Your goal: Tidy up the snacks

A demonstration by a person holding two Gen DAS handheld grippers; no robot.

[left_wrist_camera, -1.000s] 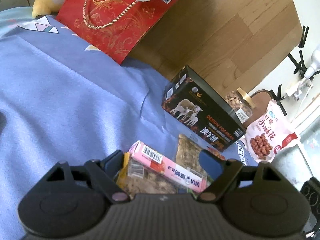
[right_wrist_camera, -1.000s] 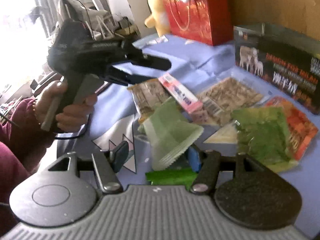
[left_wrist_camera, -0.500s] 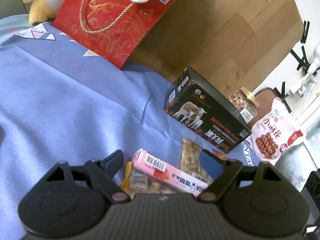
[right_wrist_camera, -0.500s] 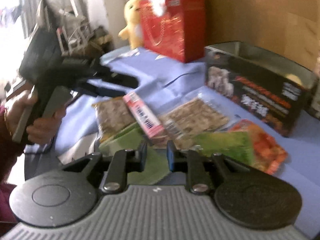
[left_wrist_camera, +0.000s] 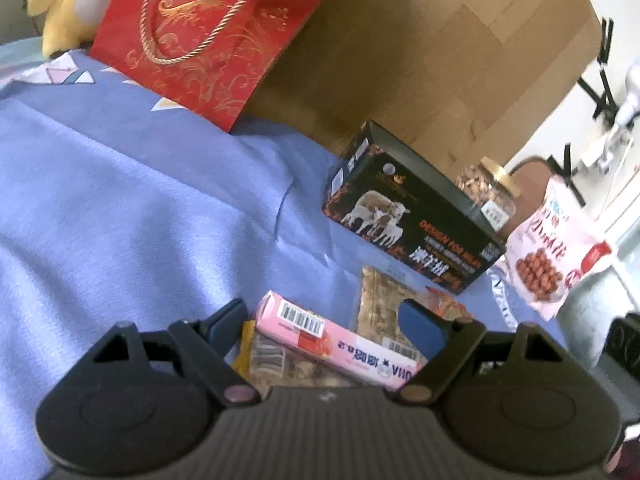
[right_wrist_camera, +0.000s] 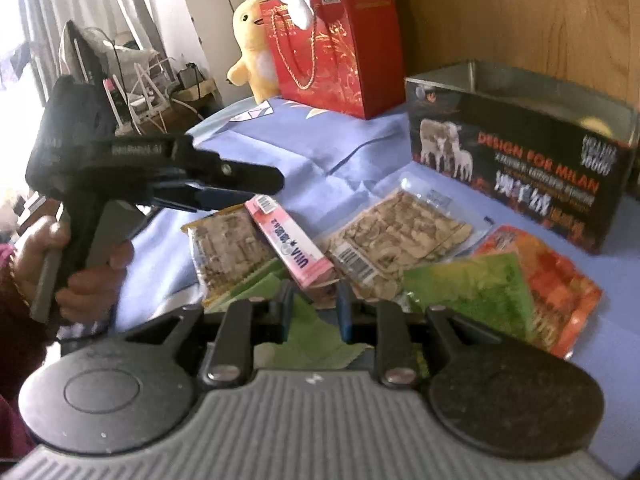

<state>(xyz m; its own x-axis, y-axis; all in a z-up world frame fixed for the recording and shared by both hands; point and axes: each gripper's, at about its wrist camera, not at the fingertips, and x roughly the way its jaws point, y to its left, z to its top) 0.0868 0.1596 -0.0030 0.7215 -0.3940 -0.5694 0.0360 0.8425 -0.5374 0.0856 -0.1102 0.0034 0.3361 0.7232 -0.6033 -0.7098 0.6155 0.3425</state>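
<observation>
- Left gripper (left_wrist_camera: 324,316): released, jaws spread wide, hovering over the far end of the pink snack box (left_wrist_camera: 332,336); no contact visible.
- Right gripper (right_wrist_camera: 315,308): jaws narrowed to about the width of the box, with its near end between them. Cannot tell whether pads actually bear on the cardboard.
- Location of the pink snack box: lying flat and slantwise on the snack pile, propped across two clear packets of tan brittle (right_wrist_camera: 228,248), on the blue bedsheet (left_wrist_camera: 120,220); green packet (right_wrist_camera: 472,292) and orange packet (right_wrist_camera: 560,280) just beside, black open-topped carton (right_wrist_camera: 520,176) behind.
- Handling, judged: long slim carton, probably light; stiff along its length, but thin walls likely to dent under a hard squeeze. Glossy print, so some risk of slipping or swinging if held only at the tip.
- Recommended hold: across the narrow sides, further in from the end, moderate pressure.
- Caution: film packets beneath soft and slick; likely to shift or drag along on lifting.
</observation>
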